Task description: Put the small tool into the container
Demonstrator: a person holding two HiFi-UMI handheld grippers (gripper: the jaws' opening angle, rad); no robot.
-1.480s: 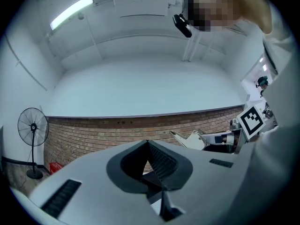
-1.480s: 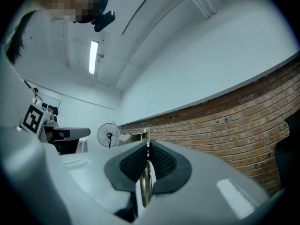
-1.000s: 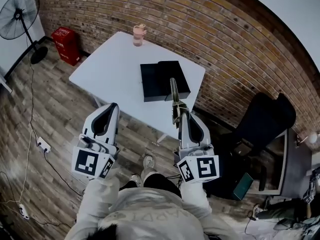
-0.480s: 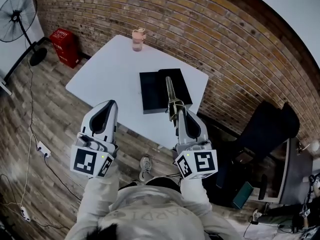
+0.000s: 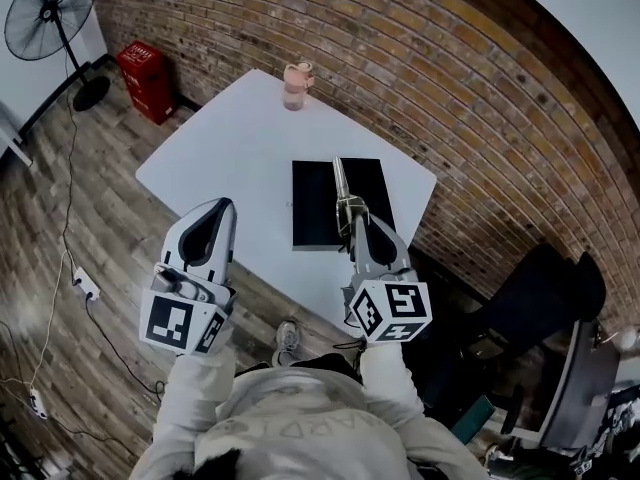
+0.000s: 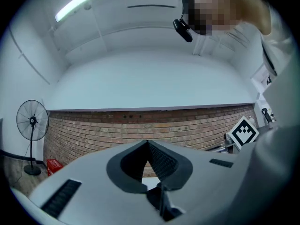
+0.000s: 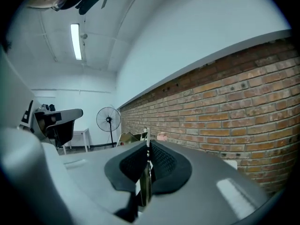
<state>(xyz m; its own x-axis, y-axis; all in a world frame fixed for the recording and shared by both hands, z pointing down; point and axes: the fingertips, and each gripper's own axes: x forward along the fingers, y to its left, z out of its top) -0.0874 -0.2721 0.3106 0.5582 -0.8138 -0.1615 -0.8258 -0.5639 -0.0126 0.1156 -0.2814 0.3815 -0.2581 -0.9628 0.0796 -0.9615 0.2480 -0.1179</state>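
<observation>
A black, shallow container (image 5: 312, 208) lies on the white table (image 5: 225, 148), toward its right side. My right gripper (image 5: 353, 218) hovers over the container's near edge, shut on the small tool (image 5: 341, 180), a thin metal strip that sticks forward over the container. In the right gripper view the tool (image 7: 145, 182) stands edge-on between the pads of the right gripper (image 7: 146, 146). My left gripper (image 5: 222, 206) hangs over the floor just off the table's near edge. In the left gripper view the tips of the left gripper (image 6: 148, 143) meet with nothing between them.
A pink bottle (image 5: 297, 85) stands at the table's far edge. A brick wall runs behind the table. A fan (image 5: 52, 18) and a red box (image 5: 145, 78) stand at the far left, a power strip (image 5: 85, 286) lies on the wood floor, and a black chair (image 5: 545, 288) is at the right.
The table has come closer to both grippers. The right gripper with the tool now sits over the container's near edge; the left gripper holds the same pose.
</observation>
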